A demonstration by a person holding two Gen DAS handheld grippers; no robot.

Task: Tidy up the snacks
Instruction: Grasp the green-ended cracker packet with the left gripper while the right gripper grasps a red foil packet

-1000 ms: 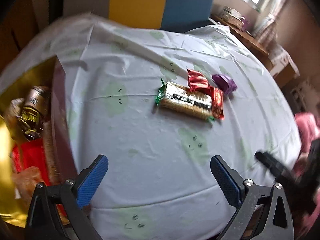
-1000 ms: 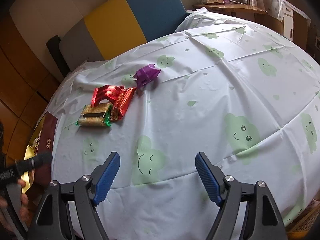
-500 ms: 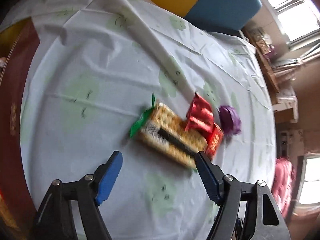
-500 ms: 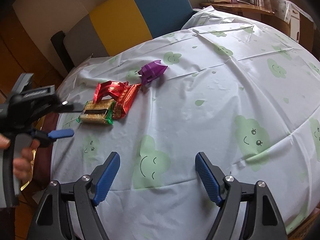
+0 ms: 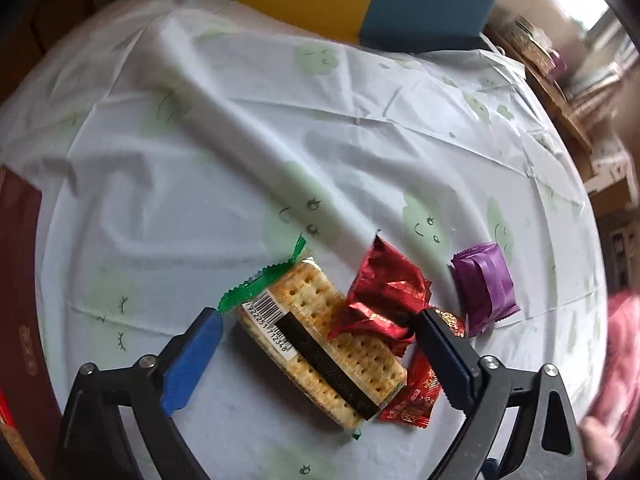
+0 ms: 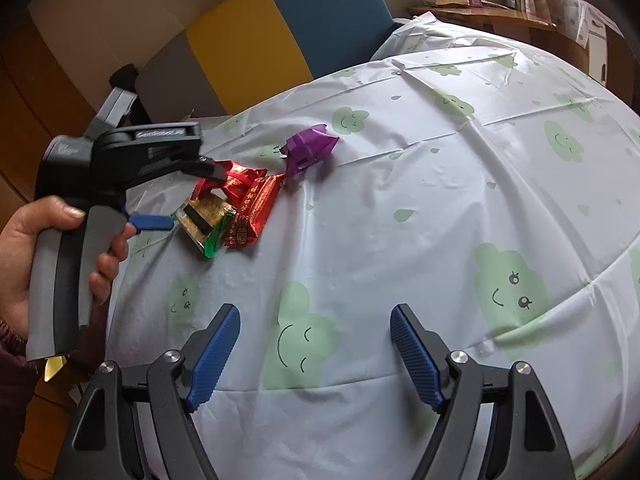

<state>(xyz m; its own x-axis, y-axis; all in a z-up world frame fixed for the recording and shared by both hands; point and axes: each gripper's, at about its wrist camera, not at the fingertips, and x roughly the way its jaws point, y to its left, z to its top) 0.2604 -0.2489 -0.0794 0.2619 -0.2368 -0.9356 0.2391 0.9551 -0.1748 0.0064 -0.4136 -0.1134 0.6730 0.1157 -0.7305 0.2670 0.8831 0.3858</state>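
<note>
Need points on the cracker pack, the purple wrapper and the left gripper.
cracker pack (image 5: pixel 320 340), left wrist view, middle of the clear wrapper.
purple wrapper (image 5: pixel 486 284), left wrist view, centre of its top face.
left gripper (image 5: pixel 316 342), left wrist view, midway between fingertips.

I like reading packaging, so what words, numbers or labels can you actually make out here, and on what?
"6922251712348": barcode number on the cracker pack.
Gold characters on the flat red packet: too blurred to read.
Gold marks on the dark red box: unreadable.
Raised lettering on the left gripper: too blurred to read.
Purple packet: no text visible.
</note>
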